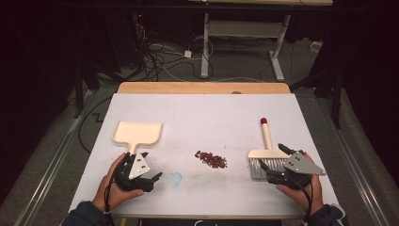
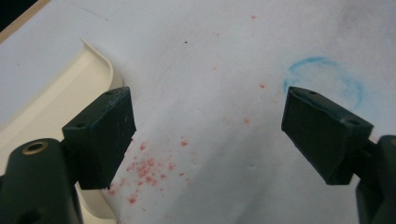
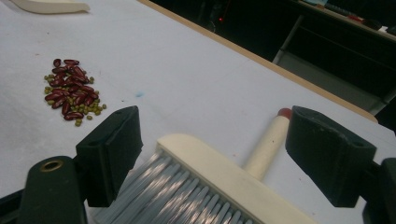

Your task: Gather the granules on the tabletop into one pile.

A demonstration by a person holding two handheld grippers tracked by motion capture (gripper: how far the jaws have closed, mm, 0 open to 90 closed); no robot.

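The right gripper [image 3: 212, 154] stands open over the brush [image 3: 219, 177]. The left gripper [image 2: 208, 135], also open, shows red crumbs [image 2: 144, 170] beside the dustpan [image 2: 56, 102]; the high view shows the beans [image 1: 211, 159].

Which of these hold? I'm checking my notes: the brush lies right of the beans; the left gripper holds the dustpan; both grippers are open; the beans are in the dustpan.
1. The brush lies right of the beans: true.
2. The left gripper holds the dustpan: false, nothing is between its jaws.
3. Both grippers are open: true; the right gripper straddles the brush without pressing on it.
4. The beans are in the dustpan: false, they lie on the table.
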